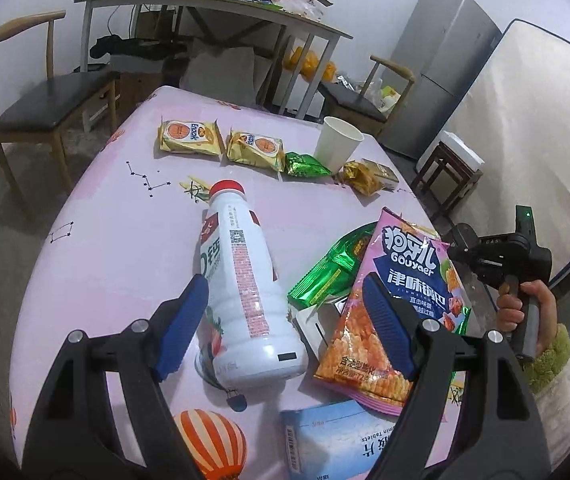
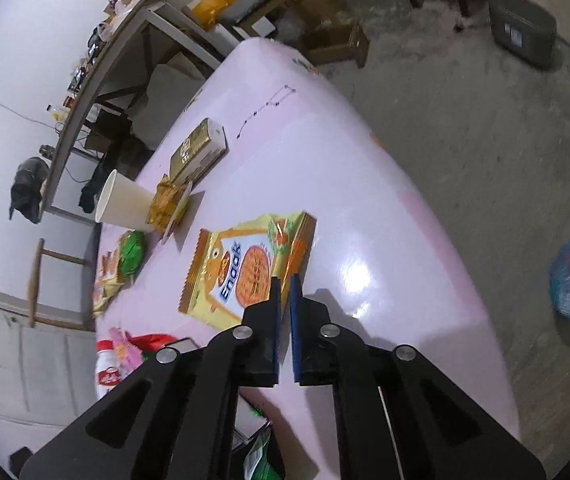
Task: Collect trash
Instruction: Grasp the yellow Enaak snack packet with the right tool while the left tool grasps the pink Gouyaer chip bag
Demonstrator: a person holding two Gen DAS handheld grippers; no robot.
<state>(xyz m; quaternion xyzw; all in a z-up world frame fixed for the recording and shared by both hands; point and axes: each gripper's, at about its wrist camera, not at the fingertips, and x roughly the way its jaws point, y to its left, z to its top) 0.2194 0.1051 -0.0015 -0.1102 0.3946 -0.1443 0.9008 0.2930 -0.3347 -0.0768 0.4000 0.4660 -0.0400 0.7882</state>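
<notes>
The surface (image 1: pixel 125 264) wears a pale pink cloth printed with constellations and a striped balloon. In the left wrist view a white bottle (image 1: pixel 245 292) with a red cap lies at centre. At 12 o'clock from it run two yellow biscuit packs (image 1: pixel 190 137), a small green packet (image 1: pixel 307 165) and a paper cup (image 1: pixel 337 143). At 3 o'clock lie a pink snack bag (image 1: pixel 389 312) over green wrappers (image 1: pixel 325 276); at 5 o'clock, a blue box (image 1: pixel 333 440).

Left gripper (image 1: pixel 285 320) jaws wide apart, right gripper (image 2: pixel 284 280) nearly closed
</notes>
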